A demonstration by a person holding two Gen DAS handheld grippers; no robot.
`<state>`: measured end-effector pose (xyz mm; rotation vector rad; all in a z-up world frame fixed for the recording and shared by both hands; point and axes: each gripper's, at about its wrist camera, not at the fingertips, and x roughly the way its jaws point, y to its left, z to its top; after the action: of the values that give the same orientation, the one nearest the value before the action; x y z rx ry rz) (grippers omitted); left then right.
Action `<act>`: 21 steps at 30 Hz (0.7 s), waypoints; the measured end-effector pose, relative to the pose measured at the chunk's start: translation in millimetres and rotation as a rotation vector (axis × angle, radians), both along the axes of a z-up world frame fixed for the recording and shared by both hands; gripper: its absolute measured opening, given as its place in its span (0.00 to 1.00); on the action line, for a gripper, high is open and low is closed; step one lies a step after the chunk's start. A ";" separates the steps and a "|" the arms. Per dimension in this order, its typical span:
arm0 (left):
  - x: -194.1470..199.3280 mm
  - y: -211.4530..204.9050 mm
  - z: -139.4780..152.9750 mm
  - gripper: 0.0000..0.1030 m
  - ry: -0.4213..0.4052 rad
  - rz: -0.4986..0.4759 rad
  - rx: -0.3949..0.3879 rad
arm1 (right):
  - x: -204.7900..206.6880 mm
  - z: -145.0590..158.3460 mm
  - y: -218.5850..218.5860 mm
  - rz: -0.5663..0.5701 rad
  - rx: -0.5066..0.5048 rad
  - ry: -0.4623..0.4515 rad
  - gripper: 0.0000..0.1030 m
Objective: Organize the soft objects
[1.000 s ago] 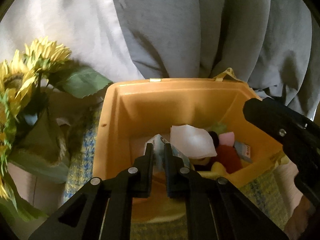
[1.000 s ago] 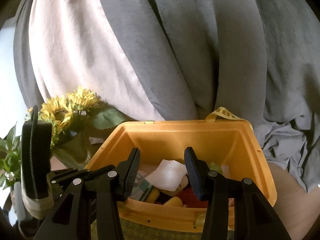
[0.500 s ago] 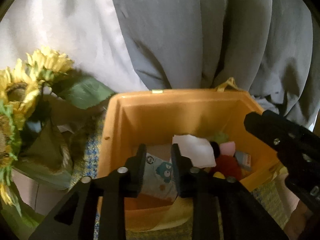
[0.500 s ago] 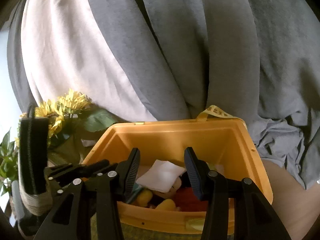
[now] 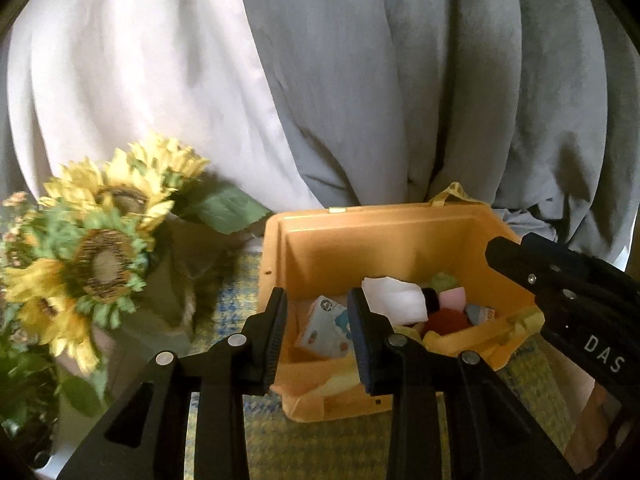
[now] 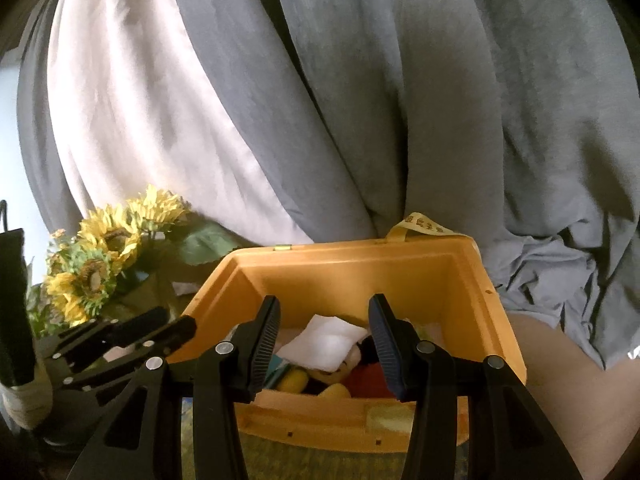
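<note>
An orange plastic bin [image 5: 372, 248] [image 6: 352, 272] sits on a checked cloth and holds several soft things: a white cloth [image 5: 394, 300] [image 6: 324, 340], a pale packet with cartoon prints [image 5: 326, 326], a red and yellow plush toy [image 5: 446, 320] [image 6: 360, 376], and pink and green pieces [image 5: 452, 298]. My left gripper [image 5: 316, 336] is open and empty, above the bin's near left corner. My right gripper [image 6: 324, 348] is open and empty over the bin's near rim; it also shows in the left wrist view [image 5: 560, 276].
A bunch of artificial sunflowers [image 5: 100, 240] [image 6: 104, 248] stands left of the bin. Grey and white curtains [image 5: 360, 80] hang behind. A checked cloth [image 5: 320, 448] covers the surface. A dark rolled object [image 6: 14, 304] stands at the far left.
My left gripper has opened, let go of the cartoon packet into the bin and pulled back and up. My right gripper stayed open and shifted slightly.
</note>
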<state>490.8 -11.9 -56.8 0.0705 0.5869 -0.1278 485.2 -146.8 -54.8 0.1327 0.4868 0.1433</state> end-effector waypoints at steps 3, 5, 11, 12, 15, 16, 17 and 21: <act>-19.0 -1.0 8.0 0.30 -0.021 0.009 0.004 | -15.8 5.9 -0.1 0.004 -0.005 -0.012 0.46; -30.3 -0.9 12.8 0.33 -0.029 0.019 0.004 | -24.9 9.1 -0.2 0.007 -0.011 -0.019 0.46; -72.6 3.6 30.6 0.46 -0.084 0.051 0.011 | -63.3 21.6 2.7 0.015 -0.030 -0.053 0.46; -80.7 4.7 33.8 0.50 -0.095 0.056 0.013 | -70.5 23.5 3.4 0.014 -0.034 -0.060 0.46; -103.6 8.6 42.0 0.58 -0.135 0.067 0.023 | -89.3 28.3 6.2 0.004 -0.045 -0.076 0.47; -109.9 11.0 44.3 0.64 -0.144 0.068 0.027 | -93.9 29.2 6.6 0.003 -0.045 -0.077 0.50; -116.1 12.8 46.5 0.69 -0.154 0.071 0.028 | -101.4 30.3 7.6 -0.003 -0.044 -0.078 0.53; -140.7 20.1 54.7 0.78 -0.192 0.076 0.032 | -125.2 33.1 11.9 -0.036 -0.051 -0.087 0.60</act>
<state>350.1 8.2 -2.0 0.0903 0.3995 -0.0372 360.1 -134.9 -21.6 0.0852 0.4004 0.1008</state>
